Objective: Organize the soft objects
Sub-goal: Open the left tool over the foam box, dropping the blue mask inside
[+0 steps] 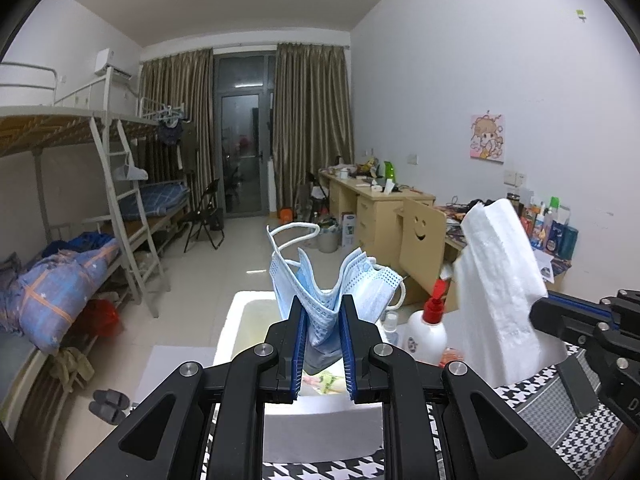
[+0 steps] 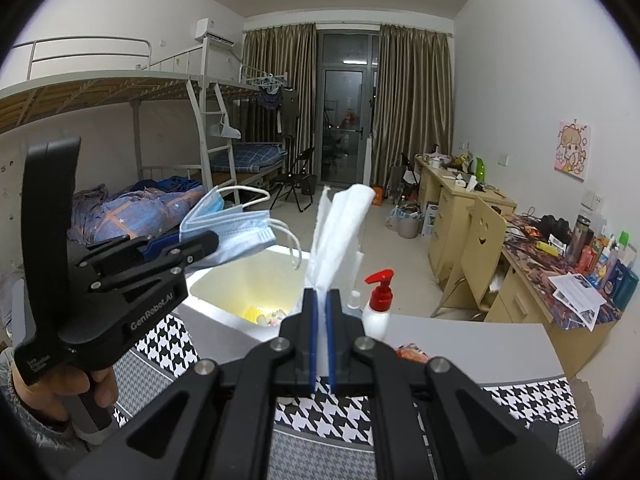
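masks (image 1: pixel 328 292) above white box rim (image 1: pixel 236 312)

The masks (image 1: pixel 332 292) are pale blue with white ear loops. The folded tissue (image 1: pixel 500 280) is plain white. Both grippers, left (image 1: pixel 323 320) and right (image 2: pixel 322 304), are black with blue pads. The cloth (image 2: pixel 360 408) under them carries a black-and-white houndstooth pattern with a grey panel. The box (image 2: pixel 224 280) is white outside, yellowish inside. The bottle (image 2: pixel 378 312) is white with a red pump. The curtains (image 1: pixel 312 120) are olive-brown, and the quilt (image 1: pixel 68 280) is blue with orange stripes and small stars.
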`<state>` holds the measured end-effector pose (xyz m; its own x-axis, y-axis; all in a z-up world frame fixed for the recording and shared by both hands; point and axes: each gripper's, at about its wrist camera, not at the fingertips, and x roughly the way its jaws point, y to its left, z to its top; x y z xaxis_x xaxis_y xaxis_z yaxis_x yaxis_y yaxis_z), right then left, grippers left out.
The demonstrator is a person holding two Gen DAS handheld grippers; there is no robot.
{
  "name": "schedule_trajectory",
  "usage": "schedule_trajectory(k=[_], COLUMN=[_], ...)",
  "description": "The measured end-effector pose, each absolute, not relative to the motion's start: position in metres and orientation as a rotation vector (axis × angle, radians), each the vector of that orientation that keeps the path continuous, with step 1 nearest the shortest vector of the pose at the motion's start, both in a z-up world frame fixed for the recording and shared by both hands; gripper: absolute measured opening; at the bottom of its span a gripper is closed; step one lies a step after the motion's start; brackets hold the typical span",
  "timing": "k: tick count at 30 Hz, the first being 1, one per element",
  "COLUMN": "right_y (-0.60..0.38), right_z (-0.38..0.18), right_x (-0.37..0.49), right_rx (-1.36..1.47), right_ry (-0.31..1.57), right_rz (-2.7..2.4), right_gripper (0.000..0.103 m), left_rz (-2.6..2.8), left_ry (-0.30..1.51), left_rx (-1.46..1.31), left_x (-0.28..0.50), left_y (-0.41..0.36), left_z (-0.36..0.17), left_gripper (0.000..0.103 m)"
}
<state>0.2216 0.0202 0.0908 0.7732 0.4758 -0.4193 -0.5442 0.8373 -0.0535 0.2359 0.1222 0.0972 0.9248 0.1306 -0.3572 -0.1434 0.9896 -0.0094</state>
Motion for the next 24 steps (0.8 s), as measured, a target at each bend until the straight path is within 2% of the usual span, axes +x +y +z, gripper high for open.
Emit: schedule_trajectory(k=[21,24], right_y=[0.039,0.040], right_z=[0.094,0.093], right_x=[0.239,0.241], right_rx=[-0.194,-0.193], right_ry=[0.418,0.419], right_rz=[0.543,0.541], right_gripper=[0.006,0.006], left_rz=[0.174,0.170], left_ry=[0.493,0.515], left_rx=[-0.076,-0.079], left_x=[0.285,0.293], left_y=[0.154,0.156], left_z=[0.067,0.062], left_gripper=[0.017,0.022])
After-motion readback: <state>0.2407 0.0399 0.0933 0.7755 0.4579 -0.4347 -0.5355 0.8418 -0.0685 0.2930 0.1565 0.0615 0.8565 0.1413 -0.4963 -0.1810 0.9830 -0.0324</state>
